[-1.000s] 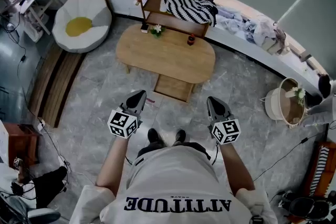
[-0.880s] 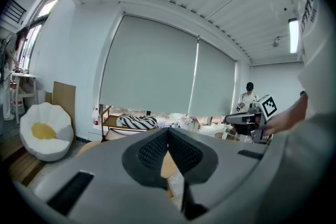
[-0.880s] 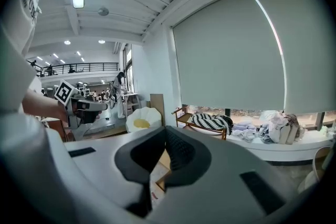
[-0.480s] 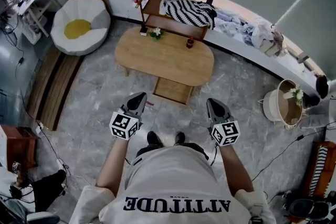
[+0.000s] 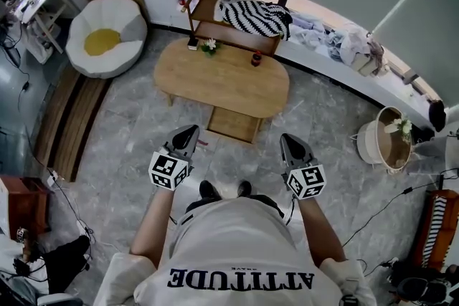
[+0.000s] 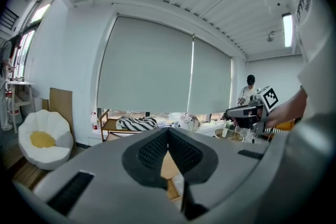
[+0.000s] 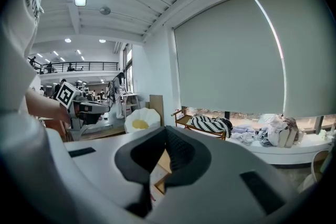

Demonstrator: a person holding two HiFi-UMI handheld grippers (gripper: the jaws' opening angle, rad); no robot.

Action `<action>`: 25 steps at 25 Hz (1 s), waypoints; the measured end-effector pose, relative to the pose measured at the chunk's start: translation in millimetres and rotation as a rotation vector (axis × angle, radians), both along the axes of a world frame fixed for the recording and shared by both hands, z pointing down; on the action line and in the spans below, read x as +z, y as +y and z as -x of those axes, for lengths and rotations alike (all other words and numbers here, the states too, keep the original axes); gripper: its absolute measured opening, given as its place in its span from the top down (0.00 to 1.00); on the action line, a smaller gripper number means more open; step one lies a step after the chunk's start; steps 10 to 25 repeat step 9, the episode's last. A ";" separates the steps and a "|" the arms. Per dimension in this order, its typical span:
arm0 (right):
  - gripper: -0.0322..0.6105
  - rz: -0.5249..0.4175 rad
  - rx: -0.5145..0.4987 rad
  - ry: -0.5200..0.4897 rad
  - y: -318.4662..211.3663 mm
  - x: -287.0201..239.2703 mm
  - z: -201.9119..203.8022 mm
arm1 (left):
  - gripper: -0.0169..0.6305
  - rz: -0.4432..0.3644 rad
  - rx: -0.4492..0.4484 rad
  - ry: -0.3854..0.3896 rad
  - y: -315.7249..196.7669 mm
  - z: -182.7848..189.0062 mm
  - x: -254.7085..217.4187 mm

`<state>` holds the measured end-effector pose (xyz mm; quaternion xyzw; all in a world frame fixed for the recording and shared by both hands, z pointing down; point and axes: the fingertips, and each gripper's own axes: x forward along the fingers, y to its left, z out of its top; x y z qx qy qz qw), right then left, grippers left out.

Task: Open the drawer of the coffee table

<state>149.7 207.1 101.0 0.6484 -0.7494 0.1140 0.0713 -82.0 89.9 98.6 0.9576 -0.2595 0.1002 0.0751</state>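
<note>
Drawer (image 5: 233, 124) of the coffee table (image 5: 222, 79) stood pulled out. Left gripper (image 5: 188, 132) and right gripper (image 5: 287, 140) hovered near that table, jaws closed together, empty.

The head view is looking steeply down; both gripper views are facing forward, sharing the coffee table (image 5: 222, 75) and wooden shelf (image 5: 226, 30).

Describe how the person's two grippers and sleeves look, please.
Both the left gripper and the right gripper have grey tapered bodies with black textured pads, and each bears a white cube with black square markers. The person wears a white short-sleeved T-shirt with dark lettering.
</note>
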 end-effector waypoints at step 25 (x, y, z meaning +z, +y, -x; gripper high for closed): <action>0.92 0.005 -0.018 0.027 0.0 2.9 8.0 | 0.94 -0.007 0.007 -0.001 0.7 1.0 2.6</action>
